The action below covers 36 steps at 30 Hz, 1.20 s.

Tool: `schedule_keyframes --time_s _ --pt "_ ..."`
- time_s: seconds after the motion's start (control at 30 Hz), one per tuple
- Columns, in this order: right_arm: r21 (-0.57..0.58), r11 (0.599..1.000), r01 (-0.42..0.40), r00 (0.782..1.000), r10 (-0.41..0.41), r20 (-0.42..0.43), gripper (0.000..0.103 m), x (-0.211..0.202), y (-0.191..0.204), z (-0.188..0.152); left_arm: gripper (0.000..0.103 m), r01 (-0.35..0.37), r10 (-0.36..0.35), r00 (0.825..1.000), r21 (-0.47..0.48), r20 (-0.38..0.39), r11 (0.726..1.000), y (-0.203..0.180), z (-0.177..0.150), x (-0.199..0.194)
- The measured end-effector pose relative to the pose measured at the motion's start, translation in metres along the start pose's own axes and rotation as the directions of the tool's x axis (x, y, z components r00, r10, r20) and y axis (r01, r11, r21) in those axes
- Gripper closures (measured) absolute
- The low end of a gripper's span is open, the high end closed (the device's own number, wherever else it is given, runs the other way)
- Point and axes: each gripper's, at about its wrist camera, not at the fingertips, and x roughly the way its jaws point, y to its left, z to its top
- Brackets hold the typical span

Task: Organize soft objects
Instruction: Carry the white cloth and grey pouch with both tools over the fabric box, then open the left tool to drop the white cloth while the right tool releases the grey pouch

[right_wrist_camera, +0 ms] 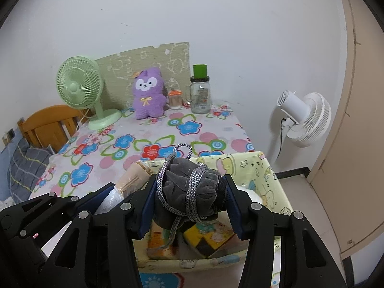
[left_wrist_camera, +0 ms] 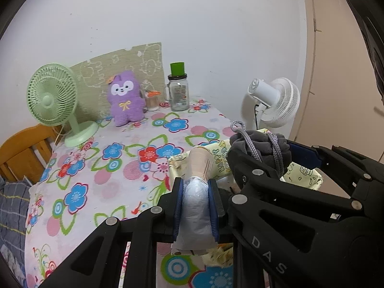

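Carrying: both loads toward yellow fabric bin (right_wrist_camera: 264,175) at five o'clock.
Left gripper (left_wrist_camera: 195,206): pinching plastic roll (left_wrist_camera: 194,204).
Right gripper (right_wrist_camera: 189,199): clamping grey corded bundle (right_wrist_camera: 189,187).
Next: hovering over bin, releasing.

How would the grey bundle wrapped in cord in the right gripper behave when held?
The grey bundle looks like soft plush fabric, so it probably squashes between the fingers. Its cord hangs loose, so it may dangle or snag. Likely light.

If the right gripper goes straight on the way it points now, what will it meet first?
Probably the yellow fabric bin: the right gripper, shut on the grey bundle, points down over its open top. Depth is unclear; it might pass the far rim and meet the flowered tablecloth.
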Motion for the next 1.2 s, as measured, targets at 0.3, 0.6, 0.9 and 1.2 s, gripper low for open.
schedule_keyframes --time_s 0.3,0.6,0.9,1.2 --pt "0.022 1.000 0.019 1.000 -0.019 -0.017 0.048 0.016 -0.022 0.002 0.084 0.024 -0.024 1.000 0.021 -0.018 1.000 -0.016 0.007 0.020" --pt "0.055 0.998 0.018 0.999 -0.017 -0.036 0.048 0.031 -0.043 0.004 0.082 0.053 -0.052 0.998 0.023 -0.035 0.998 -0.026 0.015 0.041" --pt "0.078 0.996 0.035 0.998 -0.031 -0.058 0.048 0.043 -0.059 0.003 0.067 0.075 -0.074 0.996 0.024 -0.052 0.997 -0.036 0.018 0.058" --pt "0.089 0.996 0.021 0.998 -0.015 -0.068 0.048 0.047 -0.061 0.001 0.034 0.058 -0.057 0.997 0.020 -0.060 0.998 -0.035 0.017 0.062"
